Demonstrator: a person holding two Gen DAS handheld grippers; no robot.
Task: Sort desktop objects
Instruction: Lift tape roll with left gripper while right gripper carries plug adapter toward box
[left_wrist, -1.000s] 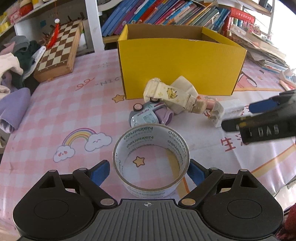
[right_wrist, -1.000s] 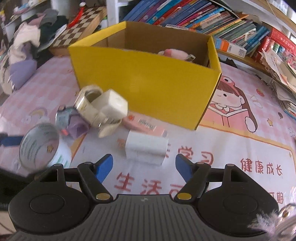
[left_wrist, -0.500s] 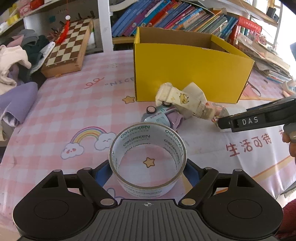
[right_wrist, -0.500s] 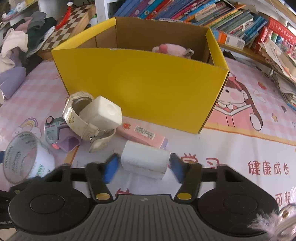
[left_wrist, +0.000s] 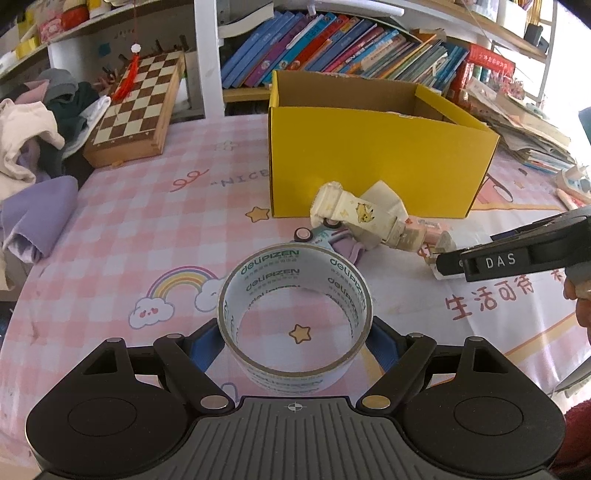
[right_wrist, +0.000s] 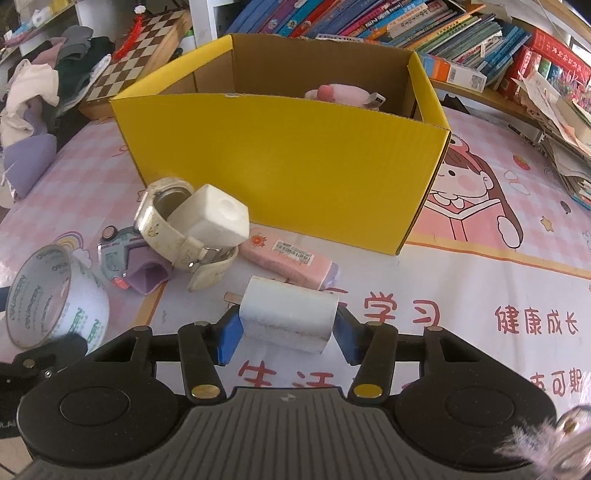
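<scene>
Standing on edge between the left gripper (left_wrist: 294, 341)'s blue pads: a clear tape roll (left_wrist: 294, 312), printed green. Sitting clamped in the right gripper (right_wrist: 288, 326): a white charger block (right_wrist: 288, 319). Lying just ahead: a cream watch (right_wrist: 184, 229), a pink eraser (right_wrist: 291, 258), a yellow box (right_wrist: 288, 166) beyond.

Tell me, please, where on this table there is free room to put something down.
Bare cloth lies left of the tape roll, between it and the chessboard, and right of the yellow box on the cartoon-girl print. The strip before the box is crowded: watch, toy car, pink eraser.
</scene>
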